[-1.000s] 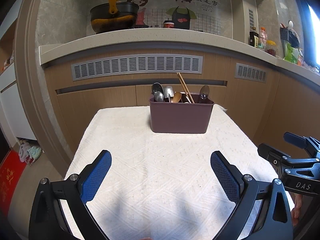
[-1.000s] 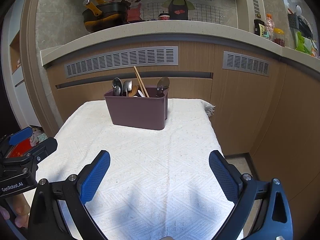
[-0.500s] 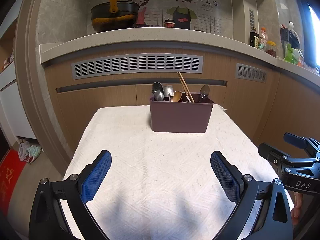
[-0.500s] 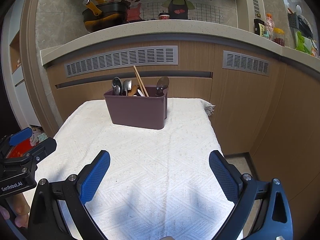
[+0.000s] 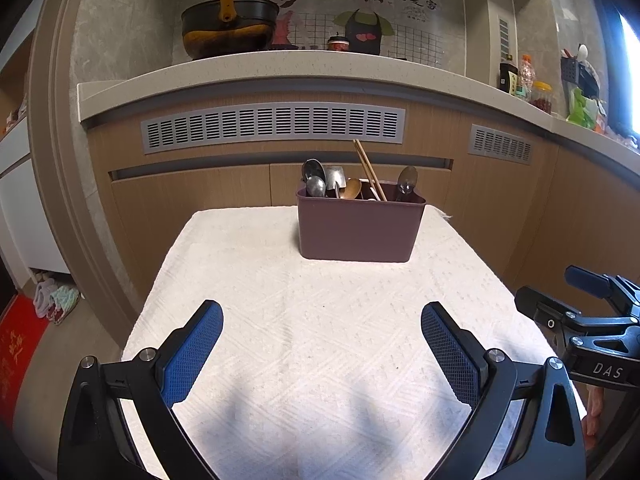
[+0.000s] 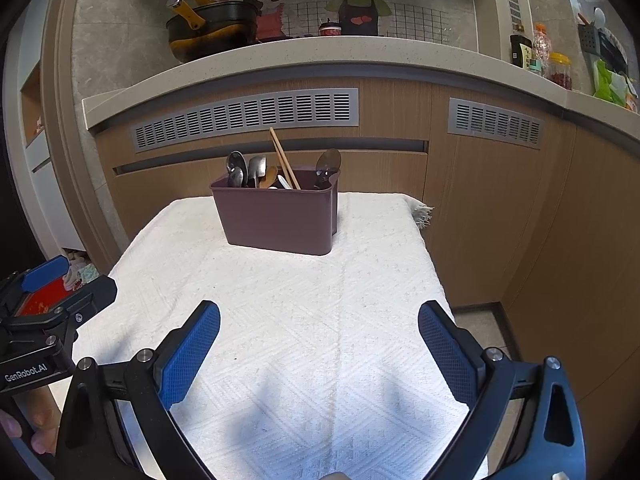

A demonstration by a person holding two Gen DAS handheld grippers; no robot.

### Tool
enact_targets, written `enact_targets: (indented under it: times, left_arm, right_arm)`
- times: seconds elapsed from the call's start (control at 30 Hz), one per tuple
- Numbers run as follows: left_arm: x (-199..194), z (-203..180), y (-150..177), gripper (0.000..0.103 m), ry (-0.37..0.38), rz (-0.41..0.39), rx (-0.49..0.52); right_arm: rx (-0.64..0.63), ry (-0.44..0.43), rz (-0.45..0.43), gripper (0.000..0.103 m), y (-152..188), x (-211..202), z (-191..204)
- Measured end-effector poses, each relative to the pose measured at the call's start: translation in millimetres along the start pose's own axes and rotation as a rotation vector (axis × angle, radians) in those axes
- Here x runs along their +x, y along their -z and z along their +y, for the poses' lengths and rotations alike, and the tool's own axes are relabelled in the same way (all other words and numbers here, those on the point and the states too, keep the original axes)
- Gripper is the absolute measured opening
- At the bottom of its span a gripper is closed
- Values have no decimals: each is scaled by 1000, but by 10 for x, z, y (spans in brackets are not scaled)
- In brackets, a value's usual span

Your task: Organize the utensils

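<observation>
Left wrist view, utensil caddy (image 5: 357, 228) well beyond empty, spread jaws

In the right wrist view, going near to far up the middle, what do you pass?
right gripper, open and empty → white woven cloth → maroon utensil caddy with spoons and chopsticks upright in it → grey vent grille → speckled countertop → cartoon wall picture.

A matt maroon plastic caddy (image 5: 360, 226) holds glossy metal spoons (image 5: 316, 178) and wooden chopsticks (image 5: 369, 170) on a rough woven white cloth (image 5: 320, 320), while the left tool (image 5: 322, 318) shows textured blue pads (image 5: 192, 354).
</observation>
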State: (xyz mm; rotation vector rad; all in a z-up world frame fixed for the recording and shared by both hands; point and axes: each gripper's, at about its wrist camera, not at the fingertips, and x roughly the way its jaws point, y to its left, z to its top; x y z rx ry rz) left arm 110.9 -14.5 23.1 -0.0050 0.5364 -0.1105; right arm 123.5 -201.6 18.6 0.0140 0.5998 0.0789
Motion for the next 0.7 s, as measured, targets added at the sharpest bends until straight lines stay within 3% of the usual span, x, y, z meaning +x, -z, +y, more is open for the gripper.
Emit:
enact_targets:
  times: [0.7]
  left_arm:
    - [4, 40, 27, 101, -12, -1, -2]
  right_arm:
    - [3, -3, -15, 101, -14, -51, -37]
